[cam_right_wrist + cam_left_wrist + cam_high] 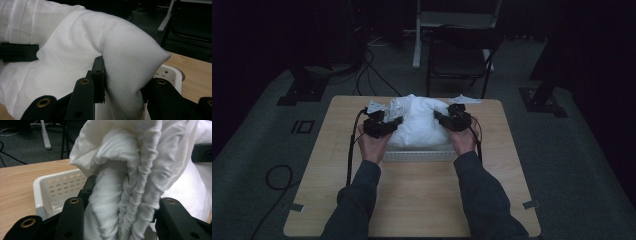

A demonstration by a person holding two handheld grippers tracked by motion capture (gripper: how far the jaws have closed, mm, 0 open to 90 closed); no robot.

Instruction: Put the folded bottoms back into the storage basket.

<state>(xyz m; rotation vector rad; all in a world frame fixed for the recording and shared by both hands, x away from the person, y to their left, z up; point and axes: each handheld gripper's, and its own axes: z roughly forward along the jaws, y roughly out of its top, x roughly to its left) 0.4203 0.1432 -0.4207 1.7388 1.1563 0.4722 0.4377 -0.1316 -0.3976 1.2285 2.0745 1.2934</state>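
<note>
From the high view, a bulky white cloth (418, 122) is heaped over a white perforated basket (419, 156) that sits in the far half of the table (422, 200), about midway between its left and right edges; the left gripper (398, 121) bites into the cloth's left flank and the right gripper (438, 116) into its right flank. With so much fabric mounded above the rim, any downward push could spill folds over the basket's near wall, and an uneven pull from one side might drag the light basket towards a table edge. In the left gripper view, the jaws are clamped on a thick, bunched pleat of the cloth (125, 202), with the basket (45, 187) just behind and to the left; the wad is thick and layered, so outer layers could slide free if it is tugged. In the right gripper view, the jaws pinch a smooth, rounded fold of the cloth (125, 75) above the basket's corner (172, 75); that fold looks puffy, so the grip may hold only a thin skin of fabric and slip off under load.
</note>
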